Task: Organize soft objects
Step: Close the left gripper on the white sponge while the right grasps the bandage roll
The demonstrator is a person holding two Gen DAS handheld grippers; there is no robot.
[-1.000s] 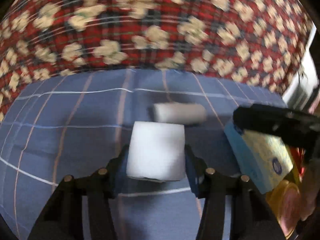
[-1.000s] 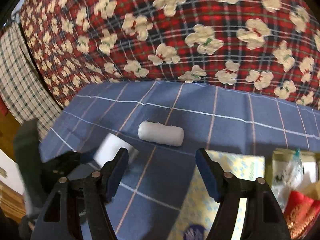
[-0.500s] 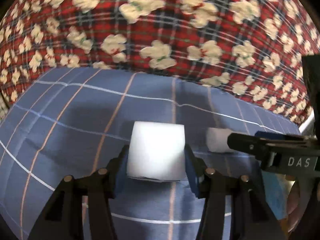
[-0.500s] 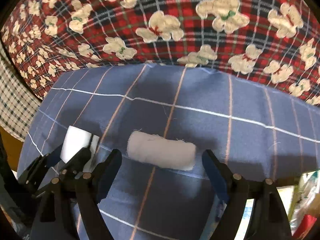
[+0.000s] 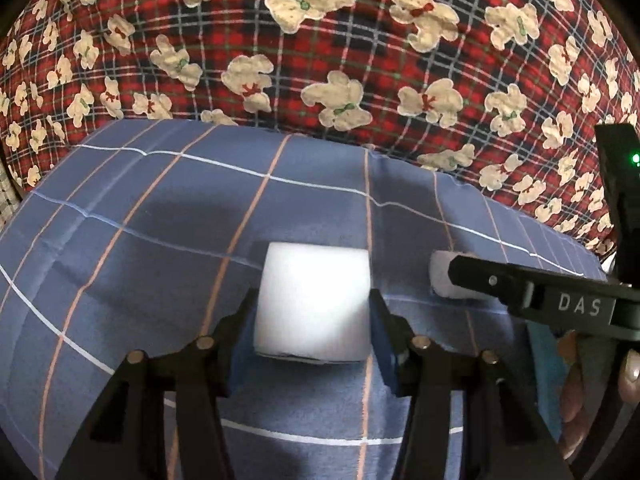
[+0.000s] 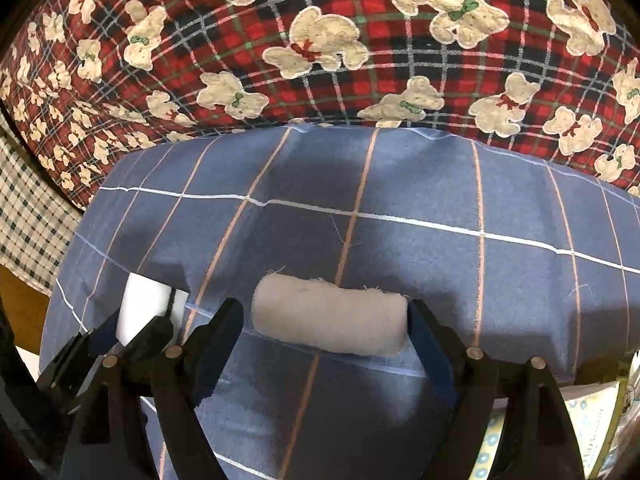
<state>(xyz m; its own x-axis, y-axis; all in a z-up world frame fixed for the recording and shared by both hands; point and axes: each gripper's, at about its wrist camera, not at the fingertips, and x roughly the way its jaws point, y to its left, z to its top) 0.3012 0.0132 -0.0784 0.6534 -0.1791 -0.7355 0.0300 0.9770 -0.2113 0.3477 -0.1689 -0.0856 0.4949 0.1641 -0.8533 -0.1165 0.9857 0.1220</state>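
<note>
A white foam block (image 5: 314, 280) sits between the pads of my left gripper (image 5: 312, 320), which is shut on it just above the blue checked cloth (image 5: 160, 220). To its right lies a rolled white cloth (image 5: 440, 276), partly hidden by a finger of my right gripper (image 5: 520, 288). In the right wrist view the rolled cloth (image 6: 328, 320) lies crosswise between the wide-spread fingers of my right gripper (image 6: 324, 312). The right pad is at the roll's end and a gap shows on the left. The left gripper (image 6: 132, 328) with the block (image 6: 148, 300) is at lower left.
A red plaid blanket with teddy bears (image 5: 320, 40) rises behind the blue cloth. Beige checked fabric (image 6: 24, 232) hangs at the left. A yellow and blue patterned pack (image 6: 496, 440) lies at the lower right. A person's fingers (image 5: 628, 376) hold the right gripper.
My right gripper spread wider and came down around the rolled cloth. My left gripper carried the white block leftward, so the roll now lies to its right instead of behind it.
</note>
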